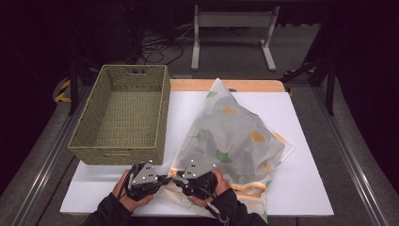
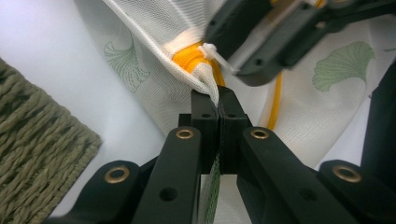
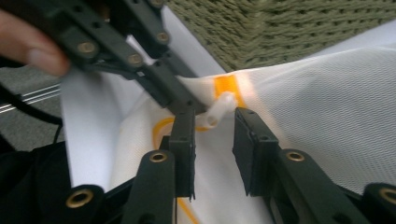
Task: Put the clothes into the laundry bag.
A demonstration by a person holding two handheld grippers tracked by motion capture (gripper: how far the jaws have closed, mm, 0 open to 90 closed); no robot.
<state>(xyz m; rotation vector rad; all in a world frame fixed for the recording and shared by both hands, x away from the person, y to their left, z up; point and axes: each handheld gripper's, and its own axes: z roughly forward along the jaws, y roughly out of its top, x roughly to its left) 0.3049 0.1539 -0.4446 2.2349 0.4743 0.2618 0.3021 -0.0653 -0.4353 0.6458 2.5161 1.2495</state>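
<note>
A white mesh laundry bag (image 1: 230,136) printed with green and yellow leaves lies on the white counter (image 1: 306,183), spreading from the near edge toward the far edge. Its orange-trimmed zipper end sits at the near edge, just right of the basket's near right corner. The left tongs (image 1: 165,179) are clenched on the fabric edge of the bag beside the orange zipper (image 2: 196,56). The right tongs (image 1: 178,182) stand released, their jaws apart on either side of the white zipper pull (image 3: 218,108), close against the left tongs. The woven green basket (image 1: 89,122) occupies the counter's left side from near edge to far edge and holds nothing. Bare counter lies open to the right of the bag, toward the right edge.
</note>
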